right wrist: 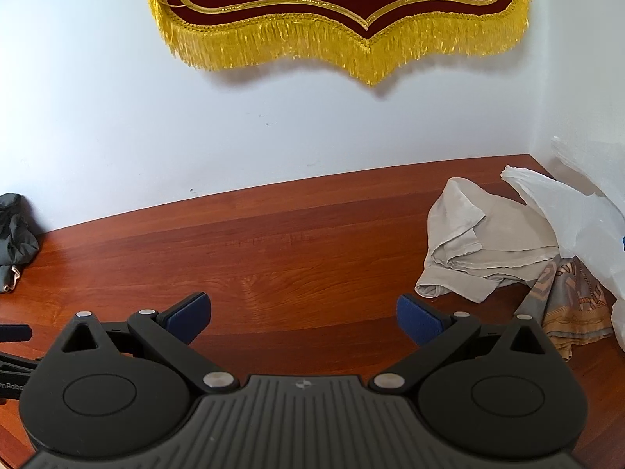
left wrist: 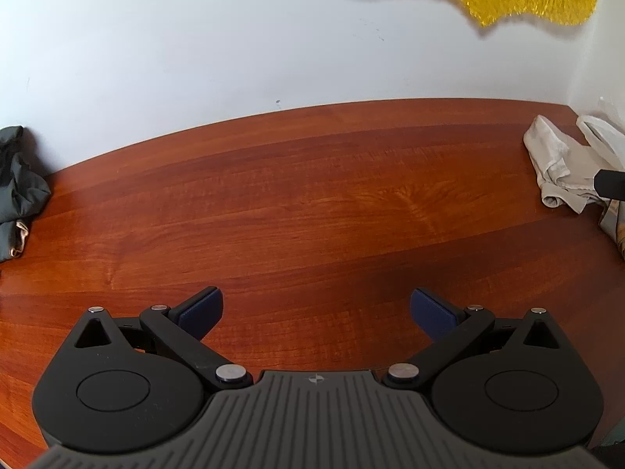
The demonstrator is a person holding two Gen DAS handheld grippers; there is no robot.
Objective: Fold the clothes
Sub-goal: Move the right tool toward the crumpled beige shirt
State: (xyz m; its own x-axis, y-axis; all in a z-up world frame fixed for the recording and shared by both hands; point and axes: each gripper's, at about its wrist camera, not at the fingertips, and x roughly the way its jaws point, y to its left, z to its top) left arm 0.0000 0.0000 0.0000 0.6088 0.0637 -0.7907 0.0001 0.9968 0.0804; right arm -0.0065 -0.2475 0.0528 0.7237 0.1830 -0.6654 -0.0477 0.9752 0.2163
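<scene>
lying right of the wide-open right hand-held gripper (right wrist: 304, 318), beige garment (right wrist: 484, 250).

The right gripper (right wrist: 302, 318) is seen above a wooden table (right wrist: 273, 258), its jaws spread wide with nothing between them. A beige garment (right wrist: 480, 246) is heaped at right, overlapped by a white plastic bag (right wrist: 566, 211); a patterned cloth (right wrist: 574, 308), possibly a scarf, lies beneath. A dark green garment (right wrist: 15, 234) is bunched at far left.
</scene>
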